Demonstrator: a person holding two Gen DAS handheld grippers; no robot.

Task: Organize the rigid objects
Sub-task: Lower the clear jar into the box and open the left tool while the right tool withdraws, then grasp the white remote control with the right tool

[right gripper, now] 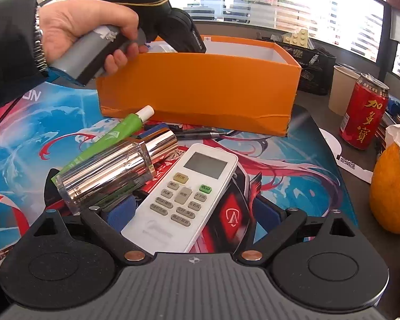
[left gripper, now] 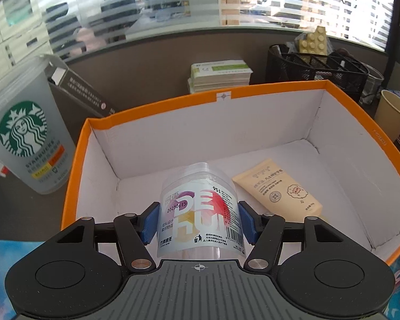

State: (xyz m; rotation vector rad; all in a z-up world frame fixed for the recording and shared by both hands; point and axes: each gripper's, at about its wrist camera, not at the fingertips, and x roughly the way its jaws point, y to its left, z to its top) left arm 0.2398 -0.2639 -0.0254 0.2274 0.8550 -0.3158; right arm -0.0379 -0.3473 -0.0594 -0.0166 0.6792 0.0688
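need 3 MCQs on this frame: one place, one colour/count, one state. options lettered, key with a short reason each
1. Where does the cream tube lie?
A. inside the orange box
B. on the mat
C. in the mesh organizer

2. What colour is the soda can?
A. green
B. red
C. silver

3. What is the left gripper doing?
A. open, empty
B. shut on the swab jar
C. shut on the remote

Key: 1 A, it rests on the box's white floor. 2 B, red with gold characters. 3 B, blue pads press both of the jar's sides.
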